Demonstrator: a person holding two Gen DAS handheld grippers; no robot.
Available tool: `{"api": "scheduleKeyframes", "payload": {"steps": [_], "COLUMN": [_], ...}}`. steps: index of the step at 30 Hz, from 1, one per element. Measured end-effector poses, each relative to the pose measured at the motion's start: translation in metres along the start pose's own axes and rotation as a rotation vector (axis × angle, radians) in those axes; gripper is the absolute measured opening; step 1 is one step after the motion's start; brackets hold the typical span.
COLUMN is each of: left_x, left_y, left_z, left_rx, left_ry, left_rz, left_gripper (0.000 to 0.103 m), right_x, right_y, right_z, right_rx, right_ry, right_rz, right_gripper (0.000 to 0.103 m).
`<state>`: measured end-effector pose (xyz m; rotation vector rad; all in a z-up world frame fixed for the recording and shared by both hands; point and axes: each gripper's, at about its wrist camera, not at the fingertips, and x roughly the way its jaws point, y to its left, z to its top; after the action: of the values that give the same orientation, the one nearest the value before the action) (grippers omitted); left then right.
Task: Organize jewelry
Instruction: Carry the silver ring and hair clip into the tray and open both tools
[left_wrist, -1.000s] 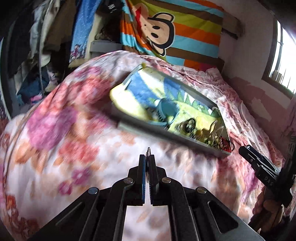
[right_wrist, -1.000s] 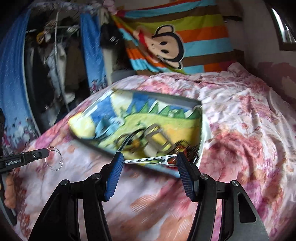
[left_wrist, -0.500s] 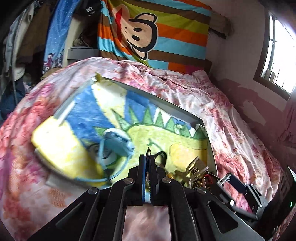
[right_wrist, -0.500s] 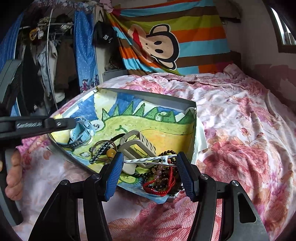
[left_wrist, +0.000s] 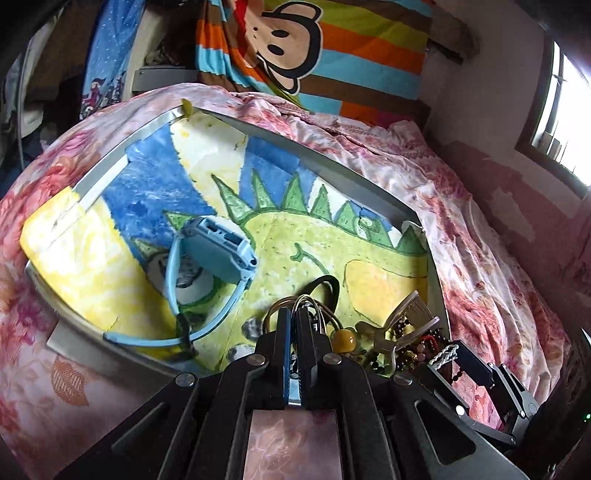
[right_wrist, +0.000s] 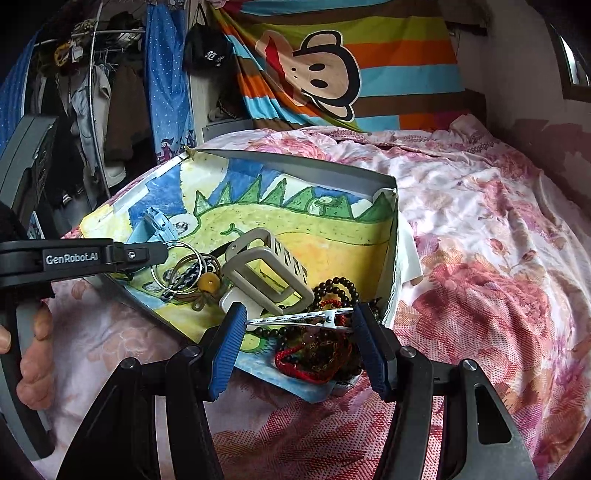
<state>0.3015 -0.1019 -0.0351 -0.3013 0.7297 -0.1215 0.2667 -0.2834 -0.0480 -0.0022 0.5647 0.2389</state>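
Note:
A grey tray (left_wrist: 354, 173) lined with a dinosaur drawing lies on the bed; it also shows in the right wrist view (right_wrist: 295, 162). My left gripper (left_wrist: 294, 314) is shut on thin silver bangles (right_wrist: 177, 267) and holds them over the tray's near part, beside an amber bead (right_wrist: 208, 282). My right gripper (right_wrist: 300, 321) is shut endwise on a silver hair clip (right_wrist: 303, 319) and holds it just above a pile of dark and red bead bracelets (right_wrist: 325, 347) in the tray's near right corner. A beige claw clip (right_wrist: 266, 269) and a blue watch (left_wrist: 218, 254) lie in the tray.
The bed has a pink floral sheet (right_wrist: 480, 258). A striped monkey blanket (right_wrist: 332, 74) hangs behind it. Clothes hang on a rack (right_wrist: 92, 92) at the left. A window (left_wrist: 565, 122) is at the right.
Both grippers have moved forward to the tray. My left gripper with the bangles now hangs over the tray's near part. My right gripper with the hair clip has come down over the bead pile.

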Motion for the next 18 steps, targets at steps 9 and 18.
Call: {"api": "scheduleKeyframes", "payload": {"steps": [9, 18], "left_x": [-0.004, -0.025], "left_y": [0.001, 0.005], "left_z": [0.002, 0.009], "left_rx": [-0.011, -0.052], "left_ry": [0.02, -0.082], "left_rz": [0.017, -0.001], "left_gripper": [0.028, 0.078], "right_x": [-0.001, 0.0], "right_y": [-0.005, -0.006], "right_z": [0.0, 0.0], "right_rx": [0.026, 0.026], "right_ry": [-0.012, -0.009], "right_rz": [0.003, 0.005], "right_gripper": [0.055, 0.055]}}
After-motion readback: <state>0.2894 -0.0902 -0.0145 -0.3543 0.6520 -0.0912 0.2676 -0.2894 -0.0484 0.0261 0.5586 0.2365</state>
